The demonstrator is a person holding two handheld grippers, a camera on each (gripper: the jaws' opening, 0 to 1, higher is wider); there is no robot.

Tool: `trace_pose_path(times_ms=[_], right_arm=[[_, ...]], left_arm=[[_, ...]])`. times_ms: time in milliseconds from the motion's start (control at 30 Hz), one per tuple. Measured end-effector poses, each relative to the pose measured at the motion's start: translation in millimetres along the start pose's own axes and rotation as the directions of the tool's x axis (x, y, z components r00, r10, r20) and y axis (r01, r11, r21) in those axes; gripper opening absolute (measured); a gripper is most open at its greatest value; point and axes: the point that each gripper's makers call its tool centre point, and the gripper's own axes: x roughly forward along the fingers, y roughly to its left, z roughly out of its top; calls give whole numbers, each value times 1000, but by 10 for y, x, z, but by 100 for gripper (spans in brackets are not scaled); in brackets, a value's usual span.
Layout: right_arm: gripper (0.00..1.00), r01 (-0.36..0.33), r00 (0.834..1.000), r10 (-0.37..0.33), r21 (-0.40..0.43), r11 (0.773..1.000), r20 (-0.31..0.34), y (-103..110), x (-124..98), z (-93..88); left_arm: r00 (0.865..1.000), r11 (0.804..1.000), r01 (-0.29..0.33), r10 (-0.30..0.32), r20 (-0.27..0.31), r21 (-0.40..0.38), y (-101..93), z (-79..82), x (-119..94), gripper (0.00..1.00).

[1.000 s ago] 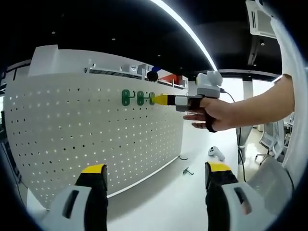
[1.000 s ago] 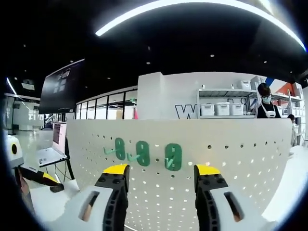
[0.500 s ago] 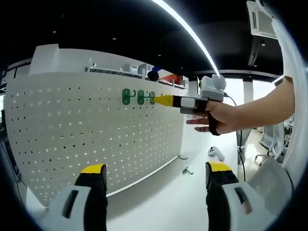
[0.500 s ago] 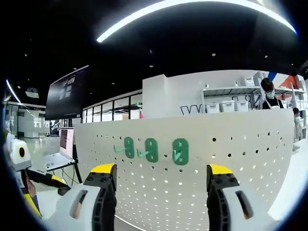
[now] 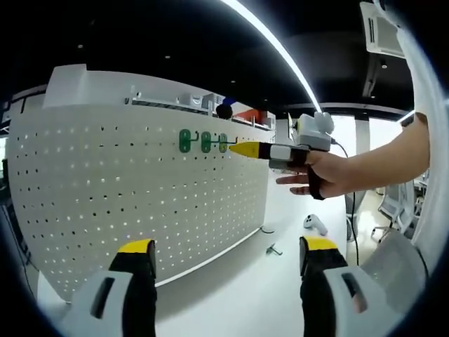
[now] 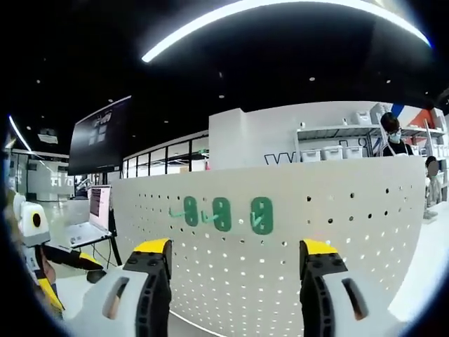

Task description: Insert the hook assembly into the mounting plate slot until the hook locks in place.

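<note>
3 green hooks (image 6: pixel 223 214) near pegboard (image 6: pixel 351 246) top edge; both grippers (image 6: pixel 235 270) apart, off board

Right claw position: in the left gripper view the right claw (image 5: pixel 236 149) sits farther from the pegboard (image 5: pixel 105 203) than a second ago; its yellow tips, which overlapped the third green hook (image 5: pixel 222 143) then, now stand just beside it and apart.
Right claw opening: in the right gripper view the jaws of the right claw (image 6: pixel 235 247) stand wider apart than a second ago.
Person's hand: the hand (image 5: pixel 319 175) holding the right claw lies farther right in the left gripper view.
Green hooks: in the right gripper view the three green hooks (image 6: pixel 222 214) appear smaller and higher, well above the jaw tips, as the camera has backed off.
</note>
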Motion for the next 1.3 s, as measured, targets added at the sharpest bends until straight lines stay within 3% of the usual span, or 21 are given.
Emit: trace_pose_path(times_ms=[567,1300], right_arm=[[71,-12,999,13,14,1000,-52,79,-338,-281],[71,-28,994,30,20,999,-101,111,-747,-509]], left_arm=[[1000,1000,1,-1,-3,-11,-5,-47,10,86],[1000,1000,8,-8,-7,-30,-10,-107,-23,87]])
